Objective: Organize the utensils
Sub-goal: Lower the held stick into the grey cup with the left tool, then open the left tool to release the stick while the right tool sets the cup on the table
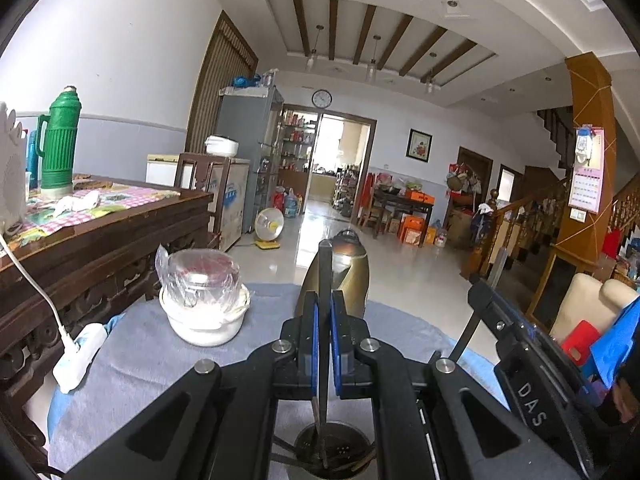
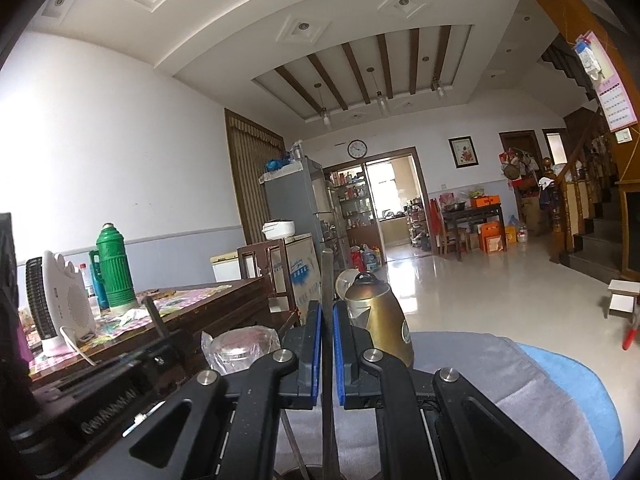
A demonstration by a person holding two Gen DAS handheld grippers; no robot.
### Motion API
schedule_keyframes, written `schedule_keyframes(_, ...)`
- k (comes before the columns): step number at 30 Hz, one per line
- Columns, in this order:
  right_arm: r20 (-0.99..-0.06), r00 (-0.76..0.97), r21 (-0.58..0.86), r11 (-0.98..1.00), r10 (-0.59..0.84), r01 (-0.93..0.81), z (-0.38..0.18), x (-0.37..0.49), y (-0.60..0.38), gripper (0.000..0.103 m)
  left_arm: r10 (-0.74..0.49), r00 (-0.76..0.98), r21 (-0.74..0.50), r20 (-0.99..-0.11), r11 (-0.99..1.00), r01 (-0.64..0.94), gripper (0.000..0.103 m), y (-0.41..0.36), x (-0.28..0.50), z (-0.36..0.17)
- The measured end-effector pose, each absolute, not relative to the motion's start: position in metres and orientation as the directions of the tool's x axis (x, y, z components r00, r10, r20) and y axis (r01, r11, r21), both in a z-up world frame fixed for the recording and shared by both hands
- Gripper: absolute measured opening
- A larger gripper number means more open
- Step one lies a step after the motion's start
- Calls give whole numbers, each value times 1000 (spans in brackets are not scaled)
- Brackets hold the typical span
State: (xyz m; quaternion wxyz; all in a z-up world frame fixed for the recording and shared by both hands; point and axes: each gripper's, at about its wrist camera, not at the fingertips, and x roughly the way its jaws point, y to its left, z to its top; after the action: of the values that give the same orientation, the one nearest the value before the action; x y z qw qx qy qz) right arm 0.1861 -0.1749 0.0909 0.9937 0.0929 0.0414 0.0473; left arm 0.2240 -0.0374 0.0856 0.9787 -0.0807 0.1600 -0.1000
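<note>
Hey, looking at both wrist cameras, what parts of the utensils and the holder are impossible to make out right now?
- Left wrist view: the dark round utensil holder is mostly hidden by the left gripper; its contents are dim.
- Left wrist view: the flat dark utensil handle clamped there shows no working end.
- Right wrist view: the grey flat utensil handle in the right gripper is cut off at the bottom edge.

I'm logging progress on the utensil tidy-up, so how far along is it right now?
Already in: a few utensils lie in the dark holder on the grey cloth. In hand: the left gripper is shut on a flat dark utensil whose lower end reaches into the holder; the right gripper is shut on another flat utensil, upright. Left: release both into the holder. Any other utensils are out of view.
</note>
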Motion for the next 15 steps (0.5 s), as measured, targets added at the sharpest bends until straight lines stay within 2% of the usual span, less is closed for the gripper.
schedule_keyframes(6,-112,988,167,982,110,-90,83,186,-175,7,-230,911,-193,-342,966,171,6,-36,230,73)
schedule_keyframes(15,-176,975,182,978,138,-106,75,182,-185,8,-222,903,-128,-369,974,187,7,-36,220,73)
